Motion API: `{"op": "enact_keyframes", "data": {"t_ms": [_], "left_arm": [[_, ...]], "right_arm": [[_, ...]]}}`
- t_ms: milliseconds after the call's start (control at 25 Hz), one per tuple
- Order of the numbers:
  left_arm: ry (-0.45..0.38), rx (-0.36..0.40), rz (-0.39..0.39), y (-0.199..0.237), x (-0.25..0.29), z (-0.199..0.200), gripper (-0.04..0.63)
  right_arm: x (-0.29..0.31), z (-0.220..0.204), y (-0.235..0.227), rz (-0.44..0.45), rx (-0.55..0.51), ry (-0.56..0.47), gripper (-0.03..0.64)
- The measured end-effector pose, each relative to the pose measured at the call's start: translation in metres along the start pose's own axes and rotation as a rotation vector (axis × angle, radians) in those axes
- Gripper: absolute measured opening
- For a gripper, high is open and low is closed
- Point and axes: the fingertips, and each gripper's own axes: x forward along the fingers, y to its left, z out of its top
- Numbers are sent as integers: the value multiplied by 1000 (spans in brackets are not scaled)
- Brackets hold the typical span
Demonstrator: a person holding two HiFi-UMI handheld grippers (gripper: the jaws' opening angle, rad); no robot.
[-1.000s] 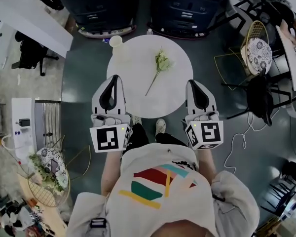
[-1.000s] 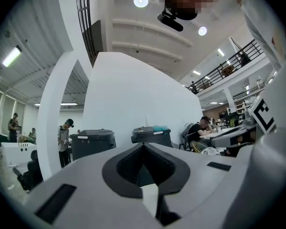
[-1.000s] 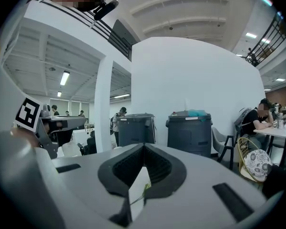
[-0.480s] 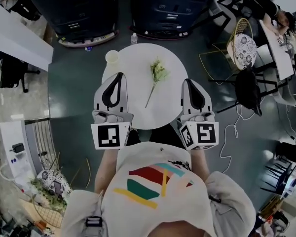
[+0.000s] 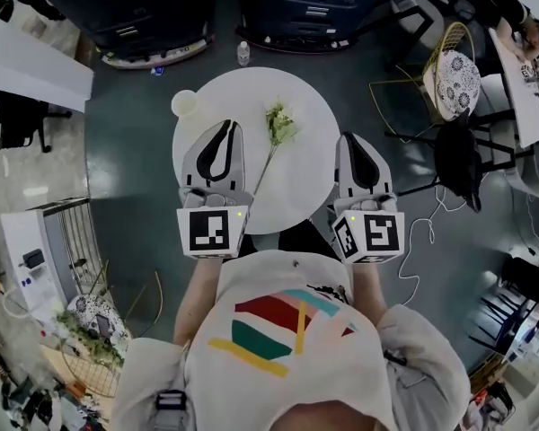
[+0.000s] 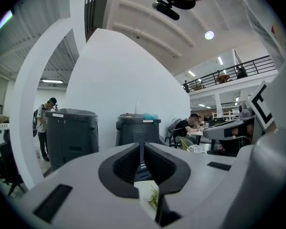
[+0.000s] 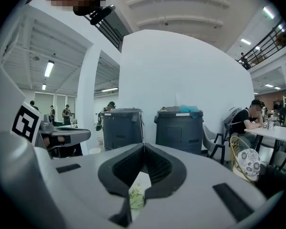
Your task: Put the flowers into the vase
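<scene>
A single flower [image 5: 274, 131] with pale green-white blooms and a long stem lies on the round white table [image 5: 296, 182], blooms toward the far side. The vase [image 5: 185, 104], a pale cream vessel, stands at the table's far left edge. My left gripper [image 5: 226, 126] hovers over the table just left of the stem, jaws shut and empty. My right gripper [image 5: 353, 138] hangs at the table's right edge, also shut on nothing. Both gripper views show a bit of the flower [image 6: 154, 198] [image 7: 136, 197] below the closed jaws.
Two dark bins [image 5: 153, 16] [image 5: 314, 7] stand beyond the table, with a small bottle [image 5: 243, 54] on the floor between them. Wire chairs [image 5: 454, 79] and a white cable [image 5: 422, 241] are to the right. A person [image 6: 44, 123] stands by the bins.
Both grippers have moved forward over the table, the left one closing in beside the flower's stem. Both stay shut.
</scene>
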Motion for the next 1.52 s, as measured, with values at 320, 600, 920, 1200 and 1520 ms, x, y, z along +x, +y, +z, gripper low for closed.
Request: {"op": "enact_keyframes", "data": {"t_ms": [320,600,920,1200,1520], "left_arm": [[154,-39,-32,-42,82,-55,362],[516,-23,-119,-84,137,-179,551],[784,-43,-119,-84,150,-268,551],[872,-63,-128,-85,160,-298,551],[954,-83,-174,-95,156,-316,546]], "right_arm": [[10,-25,-76,-22,33,67,14],[15,-57,-125,-57,62,139,14],[25,-86,-145,-67,89,207,14],[36,-102,-149,-59,120,240,14],[41,-111,-144,-51,135,261,14]]}}
